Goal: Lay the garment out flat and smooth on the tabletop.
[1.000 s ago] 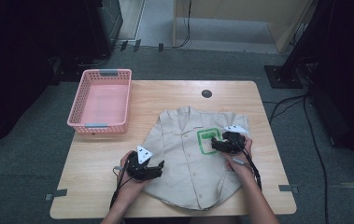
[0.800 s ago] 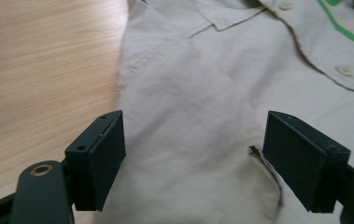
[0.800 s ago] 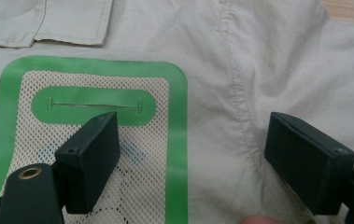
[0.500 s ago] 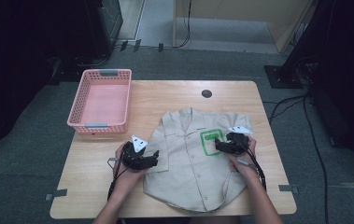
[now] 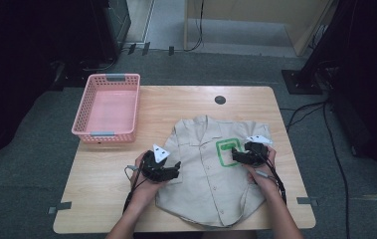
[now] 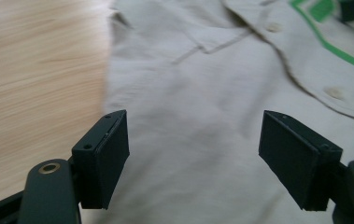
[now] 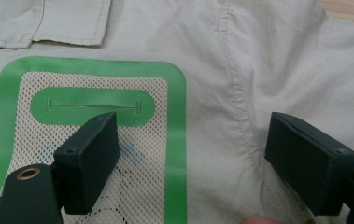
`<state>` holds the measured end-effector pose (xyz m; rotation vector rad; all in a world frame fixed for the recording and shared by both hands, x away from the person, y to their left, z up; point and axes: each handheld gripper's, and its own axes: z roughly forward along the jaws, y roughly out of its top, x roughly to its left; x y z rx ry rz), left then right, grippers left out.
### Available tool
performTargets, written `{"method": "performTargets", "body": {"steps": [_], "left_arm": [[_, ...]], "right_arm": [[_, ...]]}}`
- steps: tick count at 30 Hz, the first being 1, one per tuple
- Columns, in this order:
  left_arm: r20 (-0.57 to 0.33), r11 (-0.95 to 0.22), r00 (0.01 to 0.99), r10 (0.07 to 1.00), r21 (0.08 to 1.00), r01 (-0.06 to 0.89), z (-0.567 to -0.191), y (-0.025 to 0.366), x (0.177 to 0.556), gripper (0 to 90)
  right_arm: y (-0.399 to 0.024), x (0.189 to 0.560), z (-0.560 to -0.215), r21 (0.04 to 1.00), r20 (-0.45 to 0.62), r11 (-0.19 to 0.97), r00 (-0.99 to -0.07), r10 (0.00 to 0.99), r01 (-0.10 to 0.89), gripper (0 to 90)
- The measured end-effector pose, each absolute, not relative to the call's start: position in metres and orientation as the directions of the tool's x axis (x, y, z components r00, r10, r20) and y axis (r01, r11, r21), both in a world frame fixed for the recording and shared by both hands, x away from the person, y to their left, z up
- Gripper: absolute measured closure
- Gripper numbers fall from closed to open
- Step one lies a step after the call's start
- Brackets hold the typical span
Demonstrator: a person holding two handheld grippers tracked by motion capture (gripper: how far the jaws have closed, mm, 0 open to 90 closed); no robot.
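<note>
- Compared with a second earlier, my left gripper (image 5: pixel 172 172) had shifted up the counter (image 5: pixel 191 104) toward the shirt's chest, and the sleeve that used to spread out on that side now lay folded in over the body.
- Its jaws had just eased slightly closer, yet they stood wide and released, with nothing pinched; only cloth lay beneath them in the left gripper view.
- My right gripper (image 5: pixel 240 156) had hardly moved, parked over the green-edged pocket (image 5: pixel 229 151).
- It too was released, jaws spread above the mesh patch and the sleeve seam.
- Both hands lay low, knuckles up, the grippers pointing inward at each other.
- The shirt (image 5: pixel 211 184) lay flat, buttoned side up, at the counter's near right; the pink basket (image 5: pixel 107 133) sat far left.
</note>
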<state>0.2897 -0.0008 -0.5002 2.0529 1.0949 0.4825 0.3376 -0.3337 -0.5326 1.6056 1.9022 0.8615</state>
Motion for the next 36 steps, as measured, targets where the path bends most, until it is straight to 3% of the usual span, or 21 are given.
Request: {"method": "performTargets", "body": {"steps": [5,13,17,19,24,33,36], "left_arm": [[0.028,-0.438,0.634,0.773,0.747,0.500,-0.505,-0.012,0.268,25.0],[-0.011,-0.431,0.638,0.770,0.728,0.532,-0.521,-0.009,0.257,25.8],[0.010,-0.455,0.652,0.758,0.725,0.518,-0.522,-0.012,0.256,27.2],[0.020,-0.458,0.648,0.761,0.725,0.515,-0.523,-0.013,0.257,36.4],[0.018,-0.444,0.642,0.767,0.737,0.509,-0.524,-0.015,0.259,43.2],[-0.007,-0.409,0.620,0.784,0.746,0.525,-0.524,-0.011,0.266,81.1],[-0.010,-0.405,0.620,0.785,0.749,0.525,-0.524,-0.008,0.267,88.0]], "right_arm": [[-0.336,0.337,-0.532,0.738,0.022,0.102,-0.176,0.984,0.667,17.7],[-0.348,0.331,-0.533,0.738,0.024,0.082,-0.147,0.989,0.670,17.7],[-0.353,0.327,-0.533,0.738,0.023,0.074,-0.135,0.991,0.670,17.7],[-0.355,0.326,-0.533,0.739,0.023,0.072,-0.132,0.991,0.670,17.7],[-0.358,0.323,-0.533,0.738,0.025,0.064,-0.122,0.992,0.672,17.7],[-0.361,0.319,-0.533,0.739,0.024,0.065,-0.124,0.992,0.670,17.7],[-0.362,0.318,-0.533,0.739,0.025,0.063,-0.121,0.992,0.671,17.7]]}}
